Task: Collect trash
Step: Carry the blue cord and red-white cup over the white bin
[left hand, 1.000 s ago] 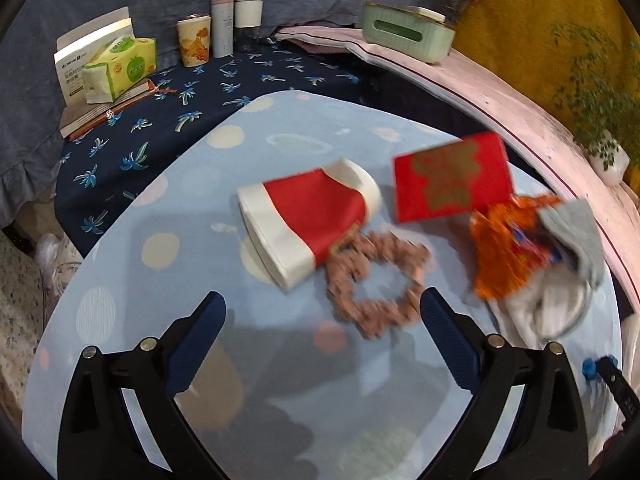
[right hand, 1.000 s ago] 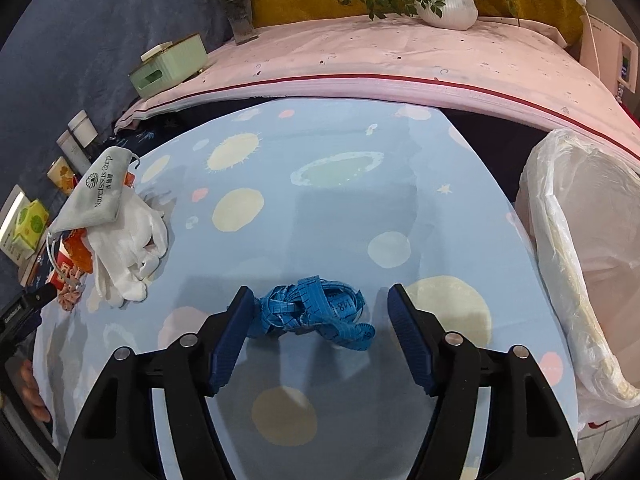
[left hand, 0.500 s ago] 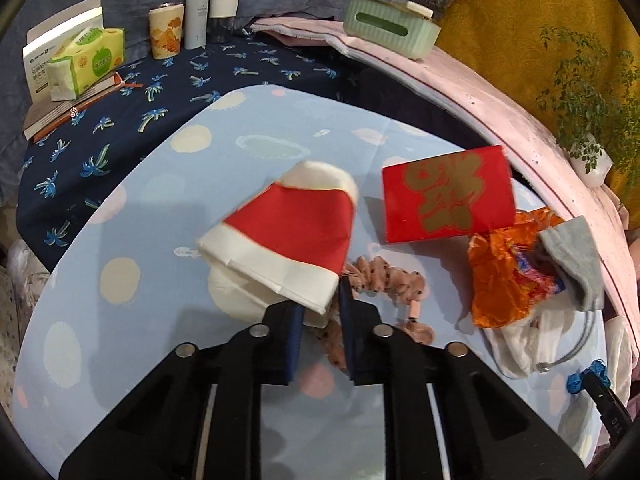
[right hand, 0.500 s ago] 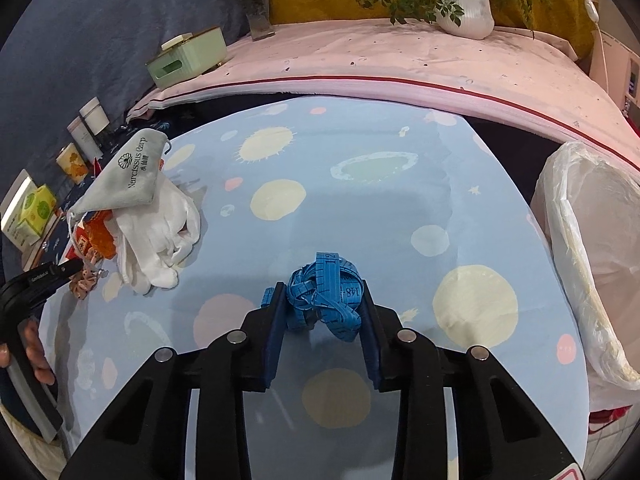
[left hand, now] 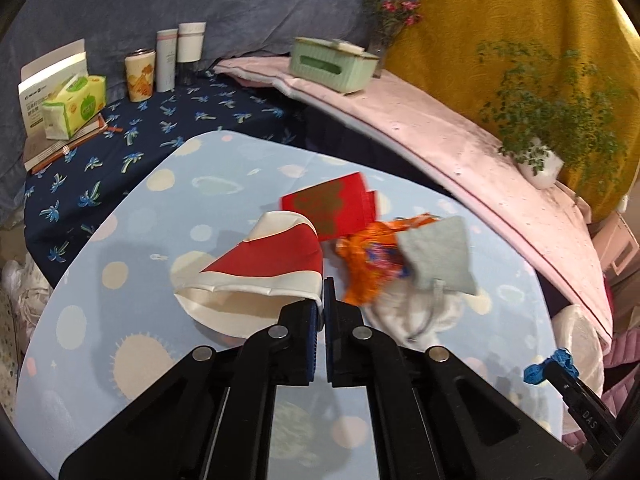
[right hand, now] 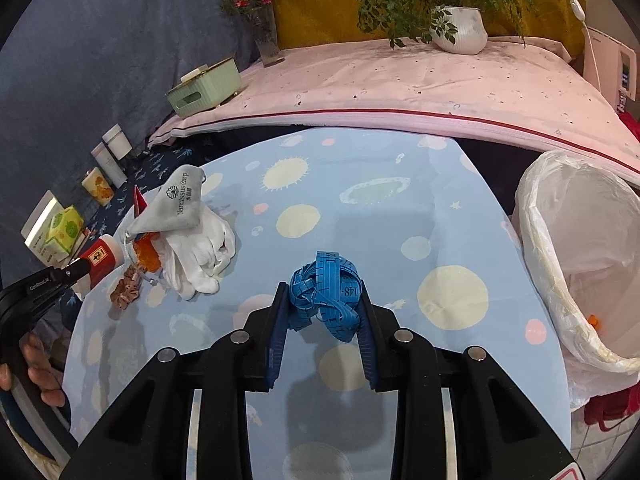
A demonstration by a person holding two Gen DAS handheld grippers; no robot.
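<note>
I have the crushed paper cup (left hand: 256, 276) pinched by its rim in my left gripper (left hand: 323, 312) and the blue tape measure (right hand: 326, 290) clamped in my right gripper (right hand: 322, 308), both off the table (right hand: 360, 200); the bin bag (right hand: 576, 256) looks nearly empty, and the red envelope (left hand: 334, 208), orange wrapper (left hand: 366, 264), grey pouch (right hand: 178, 208) and white gloves (right hand: 200, 252) remain

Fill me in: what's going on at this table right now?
A person is clearing trash with two handheld grippers. The left gripper has its jaws shut on the rim of a flattened red paper cup, lifted off the table. The right gripper is clamped on a bundled blue tape measure, with the lined bin on its right. An envelope, wrapper, pouch and gloves remain.
</note>
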